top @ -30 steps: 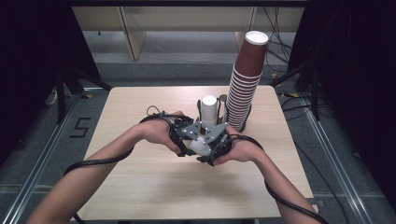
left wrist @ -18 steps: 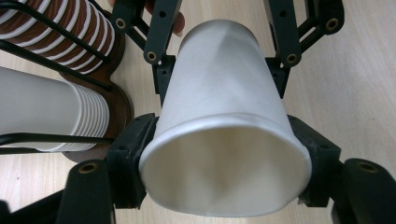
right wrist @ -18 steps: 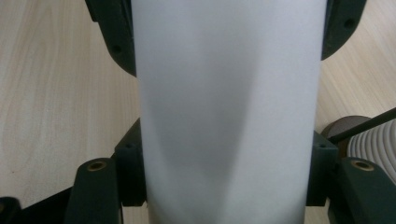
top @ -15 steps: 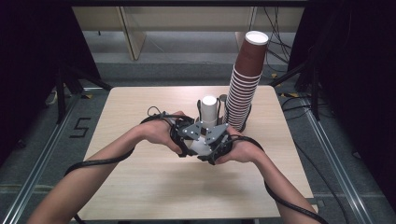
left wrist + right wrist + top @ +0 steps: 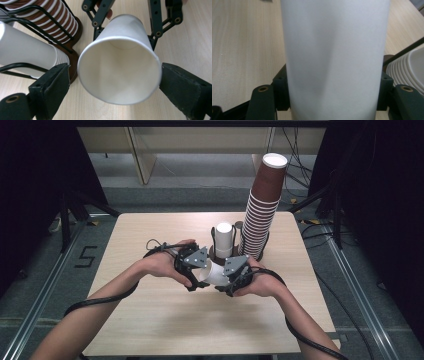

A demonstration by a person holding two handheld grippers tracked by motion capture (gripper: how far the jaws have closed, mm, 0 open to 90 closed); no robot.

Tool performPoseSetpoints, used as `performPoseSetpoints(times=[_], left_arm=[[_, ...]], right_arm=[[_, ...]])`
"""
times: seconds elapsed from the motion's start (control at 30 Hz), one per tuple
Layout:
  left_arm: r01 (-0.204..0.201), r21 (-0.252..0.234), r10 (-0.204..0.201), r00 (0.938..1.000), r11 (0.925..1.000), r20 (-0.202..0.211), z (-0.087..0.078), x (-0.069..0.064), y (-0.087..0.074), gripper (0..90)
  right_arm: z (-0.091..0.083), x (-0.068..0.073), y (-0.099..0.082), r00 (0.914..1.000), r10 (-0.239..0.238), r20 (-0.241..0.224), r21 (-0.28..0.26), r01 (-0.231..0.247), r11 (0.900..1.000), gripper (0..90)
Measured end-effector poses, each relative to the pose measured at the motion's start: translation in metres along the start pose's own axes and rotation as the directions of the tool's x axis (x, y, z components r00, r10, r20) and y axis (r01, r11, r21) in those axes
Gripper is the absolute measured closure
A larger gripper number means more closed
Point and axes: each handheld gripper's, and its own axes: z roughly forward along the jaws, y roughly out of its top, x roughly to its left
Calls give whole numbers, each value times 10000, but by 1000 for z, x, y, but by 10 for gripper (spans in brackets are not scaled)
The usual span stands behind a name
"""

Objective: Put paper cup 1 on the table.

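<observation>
The wooden table [image 5: 150, 320] carries a rack near its far edge, where a tall stack of brown cups [image 5: 262, 215] leans beside a shorter stack of white cups [image 5: 223, 240]. In front of them, just above the tabletop, a single white paper cup [image 5: 212, 273] lies on its side between the two tools. The right gripper [image 5: 231, 279] clamps the cup's narrow end, its jaws pressing both walls. The left gripper [image 5: 196, 274] faces the cup's open mouth; its jaws have just been opening and now stand at either side of the rim, apparently just clear of it on the left, though the right side is hard to judge.
</observation>
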Motion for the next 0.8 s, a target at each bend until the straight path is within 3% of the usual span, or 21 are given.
performPoseSetpoints(times=[0.13, 0.17, 0.2, 0.27, 0.3, 0.43, 0.47, 0.53, 0.67, 0.8], left_arm=[[590, -613, -609, 9977, 9964, -296, -5, -2, -7, 89], [699, -734, -727, 9967, 9948, -360, -6, -2, -8, 89], [831, -915, -874, 9952, 9923, -446, -7, -2, -11, 89], [1190, -1372, -1276, 9903, 9834, -555, -9, -3, -16, 90], [1381, -1602, -1481, 9876, 9774, -523, -9, -3, -18, 91], [1477, -1765, -1615, 9847, 9732, -660, -12, -6, -24, 95], [1607, -1947, -1768, 9819, 9676, -681, -11, -7, -26, 95], [1747, -2202, -1929, 9791, 9597, -642, -12, -8, -27, 95], [2178, -2925, -2434, 9684, 9311, -538, -13, -9, -31, 93], [2429, -3118, -2753, 9592, 9186, -638, -12, -8, -33, 95]], right_arm=[[-2, -1, -7, 9985, 321, 450, -404, -303, 9987, 361], [-2, 1, -8, 9964, 589, 606, -436, -563, 9975, 361], [-3, 0, -9, 9969, 445, 648, -593, -407, 9974, 361], [-4, 3, -12, 9916, 907, 924, -792, -834, 9934, 361], [-4, 2, -14, 9909, 844, 1050, -1033, -735, 9919, 360], [-3, 4, -18, 9847, 861, 1513, -1324, -662, 9890, 360], [-2, 6, -19, 9824, 1116, 1495, -1420, -904, 9857, 360], [-3, 8, -21, 9756, 1176, 1854, -1576, -886, 9835, 360], [-5, 11, -26, 9644, 1600, 2105, -2079, -1157, 9713, 360], [-7, 14, -35, 9466, 2037, 2498, -2673, -1348, 9542, 360]])
